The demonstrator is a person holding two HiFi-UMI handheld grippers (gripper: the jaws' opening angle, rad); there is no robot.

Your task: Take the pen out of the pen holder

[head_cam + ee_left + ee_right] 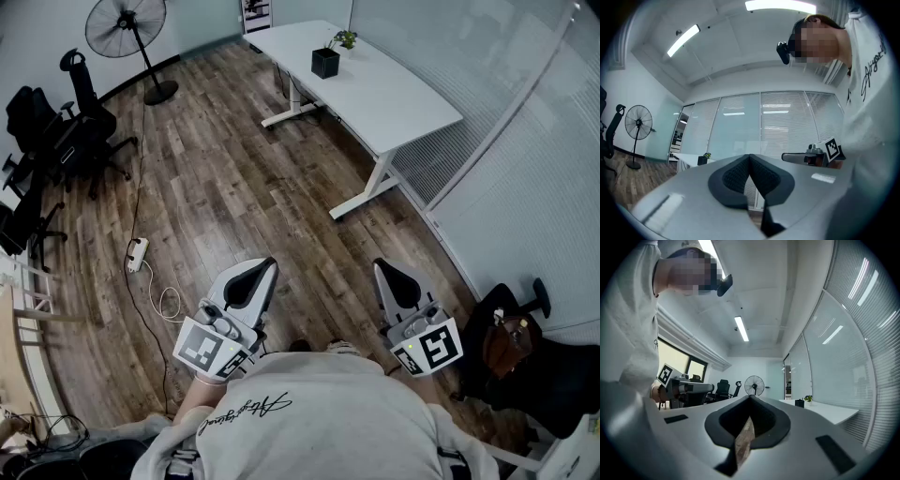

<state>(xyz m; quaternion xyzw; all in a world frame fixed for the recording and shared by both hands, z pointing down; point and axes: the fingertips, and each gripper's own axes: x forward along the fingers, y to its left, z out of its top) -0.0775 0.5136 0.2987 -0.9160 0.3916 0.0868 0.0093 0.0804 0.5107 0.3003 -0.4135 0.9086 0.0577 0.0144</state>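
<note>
- Left gripper (pixel 750 157): jaws are sitting fully closed, gripping nothing.
- Right gripper (pixel 750 398): jaws are sitting closed too, empty.
- Pen holder (pixel 325 62) is standing on the white desk (pixel 398 98), well apart from both grippers; the pen is too small to make out.

My left tool (pixel 268 266) and right tool (pixel 380 266) have smooth, matt grey plastic shells and black pads (pixel 736 176) with a rough, dimpled texture. The floor (pixel 234 187) is brown wood-grain planking with a faint sheen. The worktop (pixel 394 94) looks smooth and white, the pen holder (pixel 325 63) matt black. My shirt (pixel 319 412) is soft pale cloth.
</note>
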